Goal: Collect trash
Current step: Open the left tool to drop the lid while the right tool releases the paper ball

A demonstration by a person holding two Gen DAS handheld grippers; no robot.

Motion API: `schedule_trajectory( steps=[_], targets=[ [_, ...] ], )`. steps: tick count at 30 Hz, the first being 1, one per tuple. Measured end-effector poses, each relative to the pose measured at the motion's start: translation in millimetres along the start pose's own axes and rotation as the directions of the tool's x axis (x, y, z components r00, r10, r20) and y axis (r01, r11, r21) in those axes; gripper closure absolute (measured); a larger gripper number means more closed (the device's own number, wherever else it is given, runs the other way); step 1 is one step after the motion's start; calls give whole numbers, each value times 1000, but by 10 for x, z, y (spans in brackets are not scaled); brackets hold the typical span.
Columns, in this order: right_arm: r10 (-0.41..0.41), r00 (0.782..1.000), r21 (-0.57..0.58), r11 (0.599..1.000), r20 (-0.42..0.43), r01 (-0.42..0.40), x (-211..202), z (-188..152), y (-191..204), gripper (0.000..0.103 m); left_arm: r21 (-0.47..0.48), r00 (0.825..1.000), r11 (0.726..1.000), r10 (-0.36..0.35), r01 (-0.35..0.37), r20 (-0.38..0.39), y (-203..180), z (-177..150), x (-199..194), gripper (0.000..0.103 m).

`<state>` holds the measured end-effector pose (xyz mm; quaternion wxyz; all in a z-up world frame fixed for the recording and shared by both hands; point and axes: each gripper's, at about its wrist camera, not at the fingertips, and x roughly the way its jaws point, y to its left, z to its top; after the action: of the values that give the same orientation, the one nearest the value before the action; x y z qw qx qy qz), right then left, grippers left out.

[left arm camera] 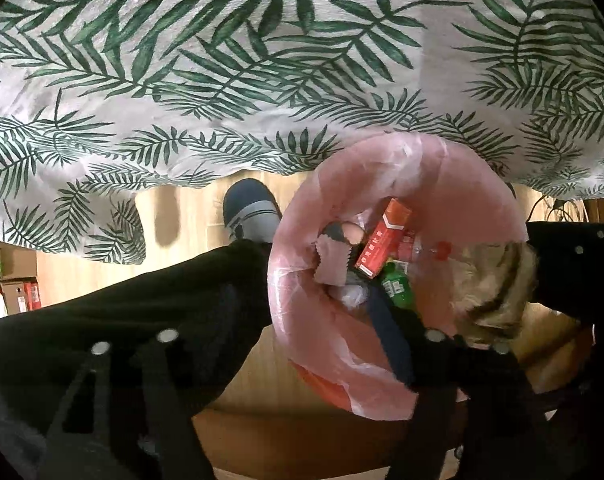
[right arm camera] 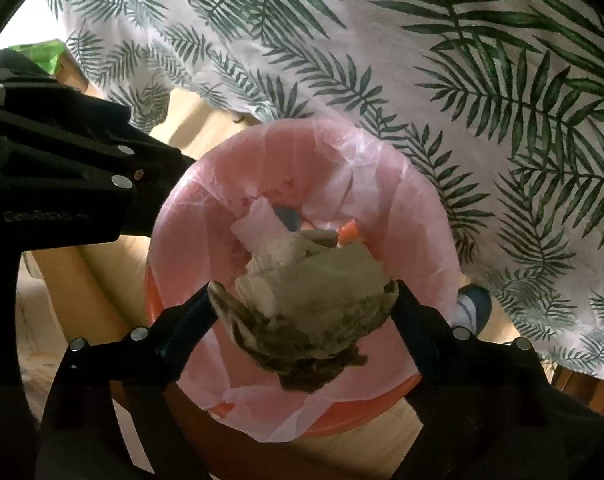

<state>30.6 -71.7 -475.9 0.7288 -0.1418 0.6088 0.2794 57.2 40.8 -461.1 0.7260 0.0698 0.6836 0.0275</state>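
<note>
Trash bin (left arm camera: 302,320): red carton (left arm camera: 382,240) left-view only.

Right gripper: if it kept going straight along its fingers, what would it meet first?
Probably the crumpled paper wad between the right gripper's fingers, then the lined trash bin beneath; depth is unclear.

leaf-print tablecloth (left arm camera: 222,80) draped over table edge | grey slipper (left arm camera: 252,216) on wooden floor (left arm camera: 102,260) | cardboard boxes (left arm camera: 18,296) stood at left

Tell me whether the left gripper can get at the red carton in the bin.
Likely yes: left gripper hangs open over the bin; the red carton lies uncovered on top, clear of the right gripper's wad.
</note>
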Motion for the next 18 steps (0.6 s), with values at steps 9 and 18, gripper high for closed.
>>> schedule_trajectory(
  steps=[9, 18],
  targets=[
    [-49, 999, -27, 998, 4, 49, -99, -1, 8, 6, -33, 1000, 999, -2, 2, 6, 71, -4, -66, 6],
    [-95, 995, -1, 995, 35, 96, -588, -103, -25, 6, -6, 997, 1000, -16, 17, 78, 23, -89, -402, 5]
  ],
)
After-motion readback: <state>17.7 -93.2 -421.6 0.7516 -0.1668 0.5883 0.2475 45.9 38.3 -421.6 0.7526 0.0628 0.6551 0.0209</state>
